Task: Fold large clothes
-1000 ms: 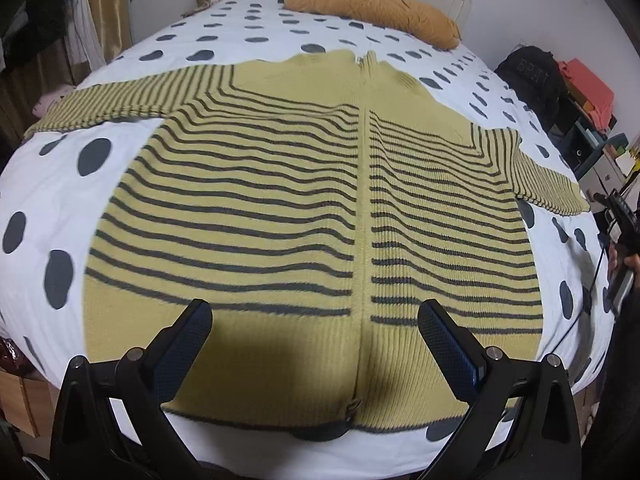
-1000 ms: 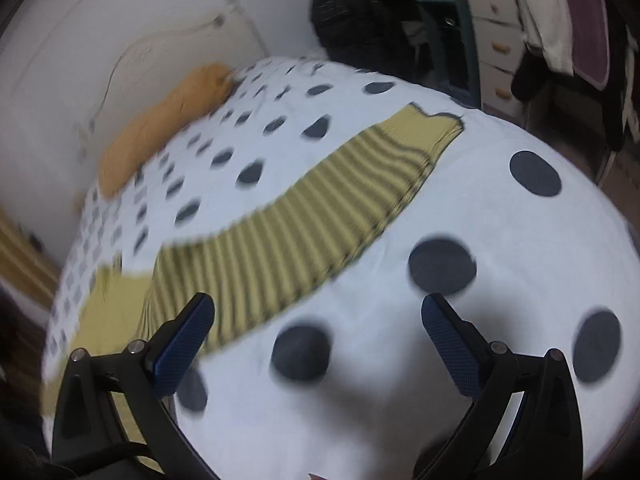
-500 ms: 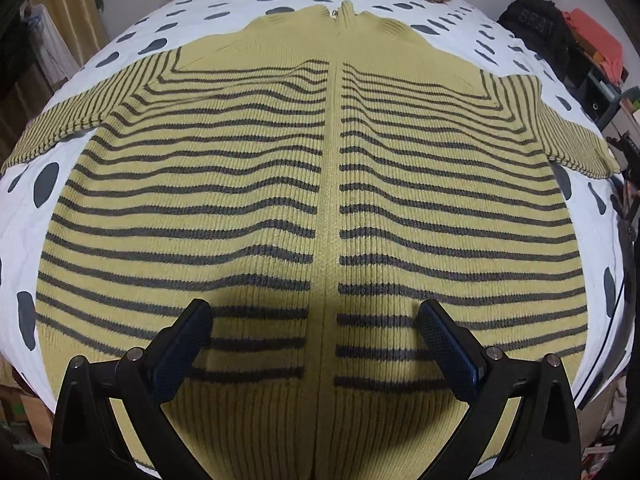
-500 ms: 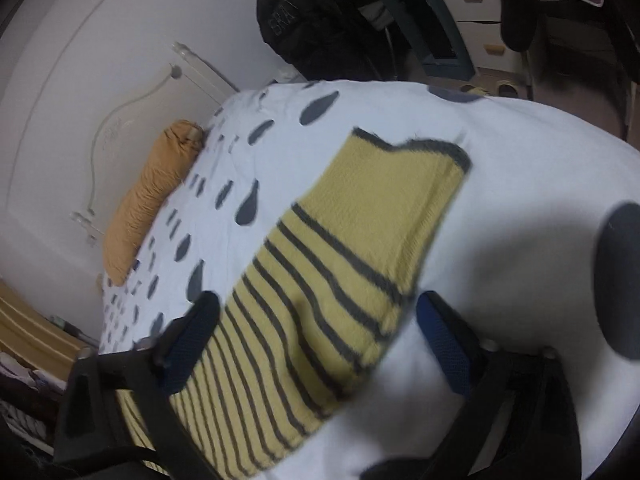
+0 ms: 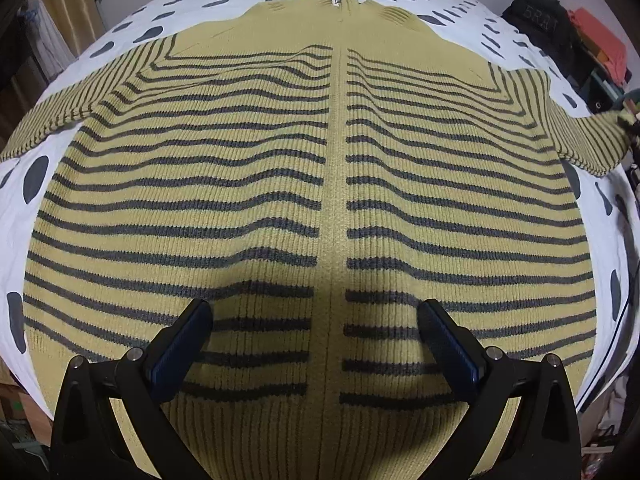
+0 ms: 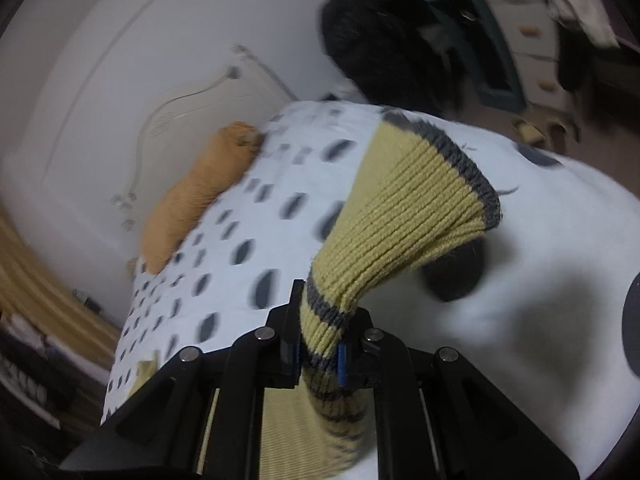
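Observation:
A large yellow sweater with dark grey stripes [image 5: 280, 184] lies spread flat, front up, on the bed. My left gripper [image 5: 316, 320] is open just above its lower middle, one finger on each side of the centre seam. My right gripper [image 6: 318, 344] is shut on the sweater's right sleeve [image 6: 404, 216] near the cuff and holds it lifted off the bed, the cuff end flopping upward. That lifted sleeve also shows at the right edge of the left wrist view [image 5: 600, 136].
The bed has a white cover with dark spots [image 5: 132, 32] and an orange pillow [image 6: 200, 188] at the head. A black backpack [image 6: 384, 52] and drawers [image 6: 532, 40] stand beside the bed on the right. A wall is behind the headboard.
My right gripper closed on the sleeve cuff and lifted it off the bed. My left gripper moved a little further over the sweater body and stayed open.

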Motion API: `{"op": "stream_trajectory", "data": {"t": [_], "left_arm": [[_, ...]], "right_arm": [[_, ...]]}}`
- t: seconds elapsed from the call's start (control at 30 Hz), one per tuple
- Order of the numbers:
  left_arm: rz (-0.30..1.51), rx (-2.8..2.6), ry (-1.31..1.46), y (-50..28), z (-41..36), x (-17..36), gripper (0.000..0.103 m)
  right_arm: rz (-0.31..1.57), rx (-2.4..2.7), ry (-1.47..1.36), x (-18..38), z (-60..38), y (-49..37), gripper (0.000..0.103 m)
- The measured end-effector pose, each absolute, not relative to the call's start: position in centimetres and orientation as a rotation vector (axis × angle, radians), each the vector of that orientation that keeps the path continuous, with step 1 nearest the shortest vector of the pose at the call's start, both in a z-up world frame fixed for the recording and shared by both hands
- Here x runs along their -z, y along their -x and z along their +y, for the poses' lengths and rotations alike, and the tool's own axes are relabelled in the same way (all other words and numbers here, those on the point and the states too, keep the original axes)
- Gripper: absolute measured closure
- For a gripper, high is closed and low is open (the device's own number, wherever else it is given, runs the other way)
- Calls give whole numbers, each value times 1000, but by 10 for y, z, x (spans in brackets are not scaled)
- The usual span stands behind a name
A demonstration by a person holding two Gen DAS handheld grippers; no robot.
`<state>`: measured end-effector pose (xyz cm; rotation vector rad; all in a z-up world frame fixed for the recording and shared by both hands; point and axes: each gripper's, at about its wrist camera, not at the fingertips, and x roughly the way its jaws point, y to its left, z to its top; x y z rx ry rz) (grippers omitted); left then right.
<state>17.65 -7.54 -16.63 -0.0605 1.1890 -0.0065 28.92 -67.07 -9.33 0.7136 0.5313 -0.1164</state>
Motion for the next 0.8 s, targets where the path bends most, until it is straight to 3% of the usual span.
{"op": "stream_trajectory", "data": {"t": [0.17,0.3,0.53,0.67,0.7,0.8], "left_arm": [[1174,18,121,-174,-47,160,0],[1143,-13,178,-176,0,152,0],[1027,-61,324,-222,90,129,1],[955,-53,377,-275,126,107,1],[927,-49,368,-290,130,102,0],[902,-74,271,-339,133,101,0]], "right_arm": [[509,-90,-552,27,-533,-304,90],[555,-283,-503,19,-388,-326,90],[772,-604,-496,100,-149,-356,90],[894,-649,-470,151,-78,-367,90],[946,-637,-471,167,-69,-372,89],[1030,-599,-486,199,-71,-376,68]]}}
